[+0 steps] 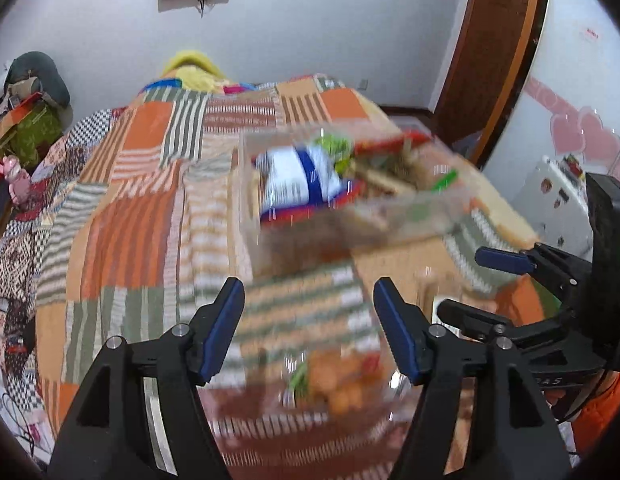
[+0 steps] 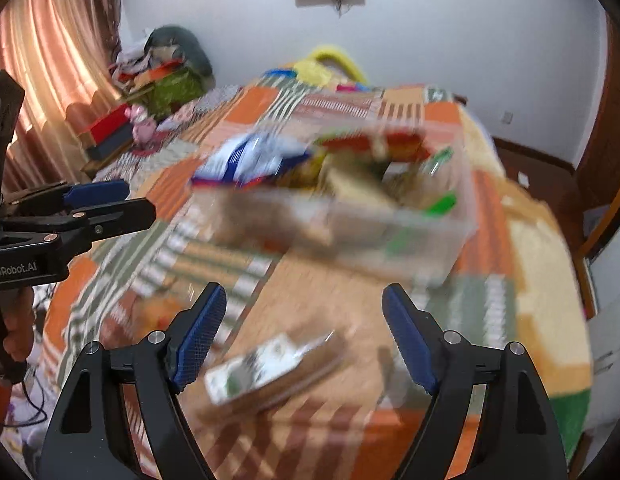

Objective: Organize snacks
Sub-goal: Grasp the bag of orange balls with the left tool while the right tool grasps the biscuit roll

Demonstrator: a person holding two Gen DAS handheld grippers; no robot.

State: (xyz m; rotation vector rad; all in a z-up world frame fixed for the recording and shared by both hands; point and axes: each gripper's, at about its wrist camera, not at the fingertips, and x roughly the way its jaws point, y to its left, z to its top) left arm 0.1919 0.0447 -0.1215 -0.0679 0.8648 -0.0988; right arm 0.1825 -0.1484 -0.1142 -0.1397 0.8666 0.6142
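The bed (image 2: pixel 541 264) with its patchwork cover serves as the work surface. On it stands a clear box (image 2: pixel 389 236), probably the place where the snacks are collected; blur hides their labels. A flat white packet (image 2: pixel 262 364) lies loose nearer the right tool (image 2: pixel 304 336). Both it and the left tool (image 1: pixel 309 330) are wide apart, holding nothing.

The left claw (image 1: pixel 308 328) hangs wide apart over a patchwork bed (image 1: pixel 142 208). Ahead, a clear bin (image 1: pixel 310 236) holds snacks (blurred). An orange packet (image 1: pixel 333 380) lies just below the claw.
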